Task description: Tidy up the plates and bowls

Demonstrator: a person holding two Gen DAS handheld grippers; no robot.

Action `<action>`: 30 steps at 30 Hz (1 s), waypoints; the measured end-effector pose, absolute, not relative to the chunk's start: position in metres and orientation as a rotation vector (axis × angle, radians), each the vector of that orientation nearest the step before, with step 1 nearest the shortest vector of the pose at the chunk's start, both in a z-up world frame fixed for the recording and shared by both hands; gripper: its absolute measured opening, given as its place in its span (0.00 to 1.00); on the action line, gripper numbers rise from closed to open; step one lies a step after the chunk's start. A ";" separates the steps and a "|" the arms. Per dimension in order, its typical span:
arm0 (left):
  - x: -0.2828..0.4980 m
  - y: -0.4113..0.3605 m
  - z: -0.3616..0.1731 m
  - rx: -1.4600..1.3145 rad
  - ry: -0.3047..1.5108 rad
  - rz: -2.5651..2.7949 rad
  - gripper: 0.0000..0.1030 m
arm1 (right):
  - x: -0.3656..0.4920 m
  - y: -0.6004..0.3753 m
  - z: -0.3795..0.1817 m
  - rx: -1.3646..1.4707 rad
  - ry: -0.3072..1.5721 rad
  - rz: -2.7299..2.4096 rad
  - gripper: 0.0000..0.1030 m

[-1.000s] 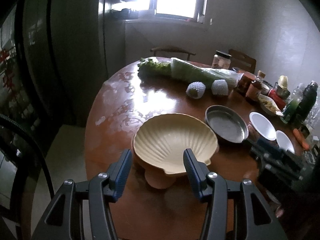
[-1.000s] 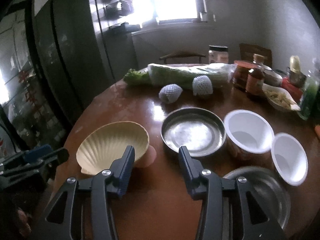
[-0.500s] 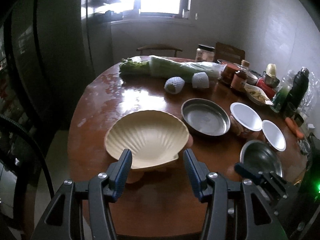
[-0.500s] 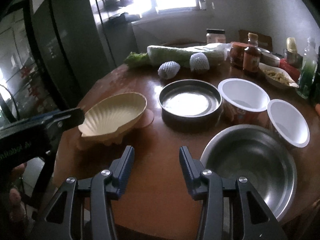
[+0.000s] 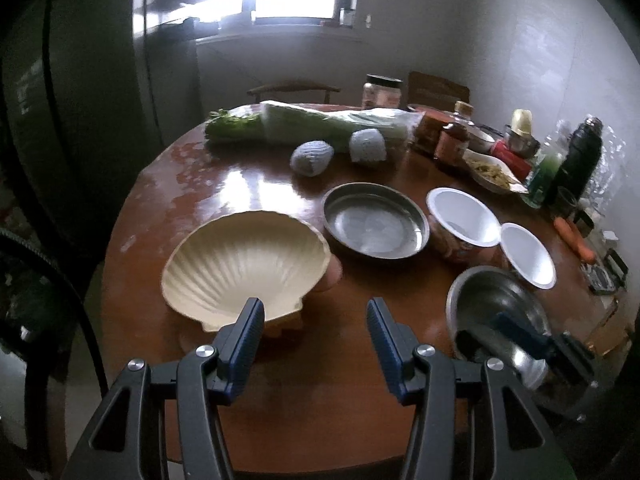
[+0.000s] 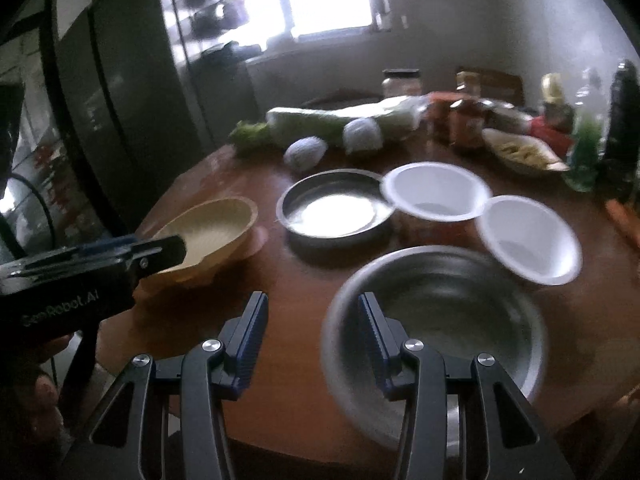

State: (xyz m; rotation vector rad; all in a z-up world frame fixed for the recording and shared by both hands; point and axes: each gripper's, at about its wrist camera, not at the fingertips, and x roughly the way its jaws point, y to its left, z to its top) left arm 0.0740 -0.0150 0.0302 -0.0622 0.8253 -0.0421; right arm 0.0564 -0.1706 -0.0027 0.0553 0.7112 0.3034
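Here the left gripper (image 5: 314, 322) hovered with jaws spread and empty beside the shell plate (image 5: 244, 268) on the table (image 5: 200, 184). Only the right view showed a hand (image 6: 36, 380) gripping it; the right gripper (image 6: 310, 318) gaped empty over the steel bowl's (image 6: 448, 312) near rim.

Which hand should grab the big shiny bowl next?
Probably the right. The right gripper is open with one finger already at the near rim of the big steel bowl. The left gripper faces the shell dish.
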 end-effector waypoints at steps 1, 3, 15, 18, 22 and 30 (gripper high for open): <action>0.074 -0.018 0.030 -0.061 0.822 -0.051 0.52 | 0.054 -0.177 -0.001 0.056 0.704 0.286 0.47; 0.075 -0.026 0.029 -0.062 0.824 -0.080 0.52 | 0.052 -0.191 0.001 0.062 0.693 0.252 0.47; 0.094 -0.087 0.004 -0.058 0.900 -0.231 0.52 | 0.043 -0.282 -0.001 0.131 0.686 0.067 0.47; 0.099 -0.094 -0.004 -0.049 0.920 -0.234 0.52 | 0.046 -0.290 -0.009 0.140 0.710 0.063 0.47; 0.104 -0.099 -0.013 -0.046 0.943 -0.239 0.52 | 0.050 -0.293 -0.018 0.146 0.731 0.079 0.47; 0.112 -0.109 -0.027 -0.049 0.964 -0.240 0.52 | 0.059 -0.290 -0.033 0.141 0.762 0.105 0.47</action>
